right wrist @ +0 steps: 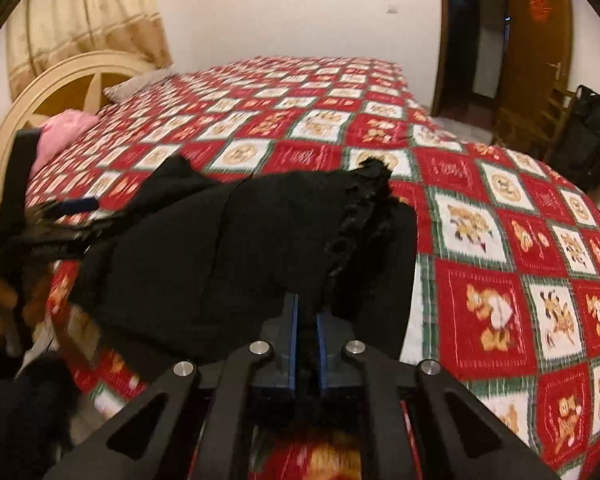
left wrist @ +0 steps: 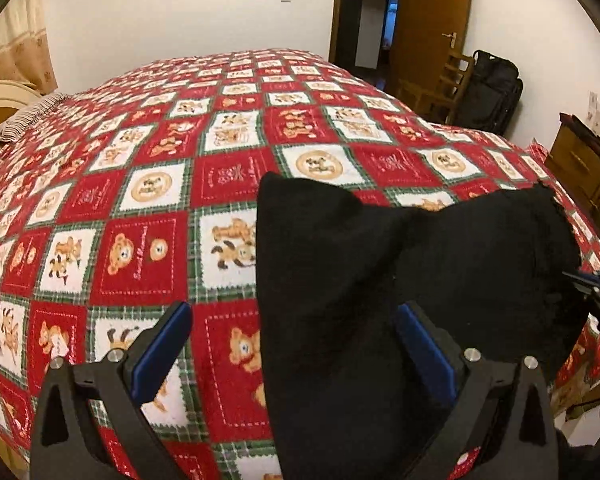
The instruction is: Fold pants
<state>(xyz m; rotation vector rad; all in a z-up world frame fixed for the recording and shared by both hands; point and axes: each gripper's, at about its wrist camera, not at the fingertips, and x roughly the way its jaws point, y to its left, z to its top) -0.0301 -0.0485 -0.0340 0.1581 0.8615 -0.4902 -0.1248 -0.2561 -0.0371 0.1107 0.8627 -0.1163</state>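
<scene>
Black pants (left wrist: pixel 380 280) lie on the near edge of a bed with a red, white and green bear-print quilt (left wrist: pixel 148 216). My left gripper (left wrist: pixel 292 340) is open, its blue-padded jaws wide apart; the left edge of the pants lies between them, with the right pad over the cloth. In the right wrist view the pants (right wrist: pixel 240 248) are bunched and lifted, with a ruffled edge on top. My right gripper (right wrist: pixel 307 312) is shut on the near edge of the pants. The left gripper shows at the left of the right wrist view (right wrist: pixel 60 208), and the right gripper at the right edge of the left wrist view (left wrist: pixel 596 284).
The quilt (right wrist: pixel 500 240) covers the whole bed. A cream headboard (right wrist: pixel 40 96), a pink pillow (right wrist: pixel 66 132) and a striped pillow (left wrist: pixel 24 120) lie at the bed's head. A wooden chair (left wrist: pixel 448 84), black bag (left wrist: pixel 492 92), brown door (left wrist: pixel 432 20) and dresser (left wrist: pixel 588 172) stand to the right.
</scene>
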